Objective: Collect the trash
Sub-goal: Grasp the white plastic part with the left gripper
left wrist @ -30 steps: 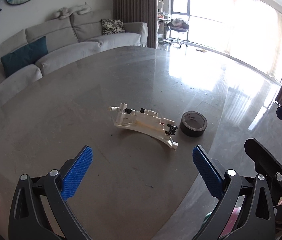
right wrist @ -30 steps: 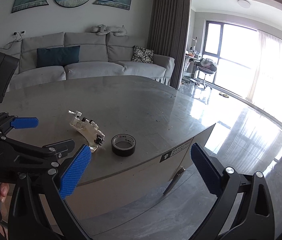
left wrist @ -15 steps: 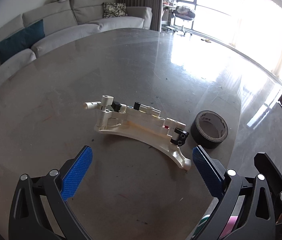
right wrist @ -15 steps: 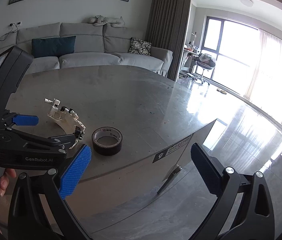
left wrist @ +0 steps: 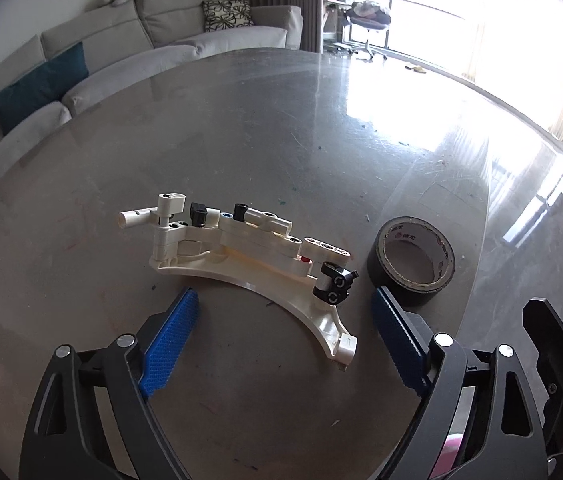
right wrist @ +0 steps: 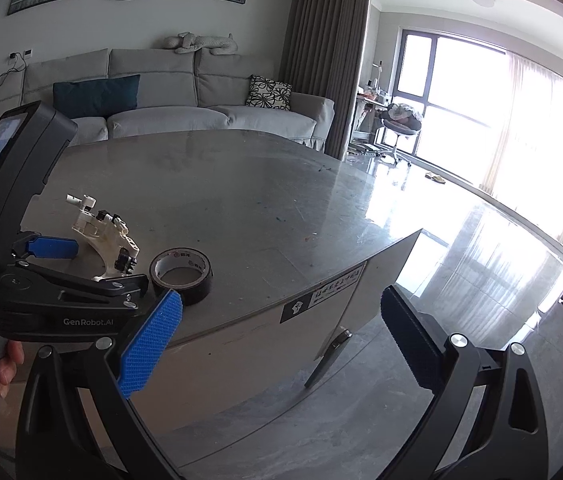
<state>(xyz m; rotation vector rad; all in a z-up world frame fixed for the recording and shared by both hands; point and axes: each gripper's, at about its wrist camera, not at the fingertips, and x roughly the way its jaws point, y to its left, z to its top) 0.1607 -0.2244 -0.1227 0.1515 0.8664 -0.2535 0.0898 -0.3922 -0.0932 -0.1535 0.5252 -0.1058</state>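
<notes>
The white toy-brick assembly (left wrist: 241, 252) is long, curved and knobbly, so in my judgement a pinch at its thin tail could make it pivot, slip out, or knock the black tape roll (left wrist: 411, 266) just beside it at 3 o'clock. It lies on the grey table (left wrist: 281, 120), at 12 o'clock of the left gripper (left wrist: 281, 312), whose fingers are spread, untouching. The right gripper (right wrist: 277, 328) hangs released, empty, off the table's edge.

grey sofa (right wrist: 185, 92) with teal cushion (right wrist: 95, 96)
</notes>
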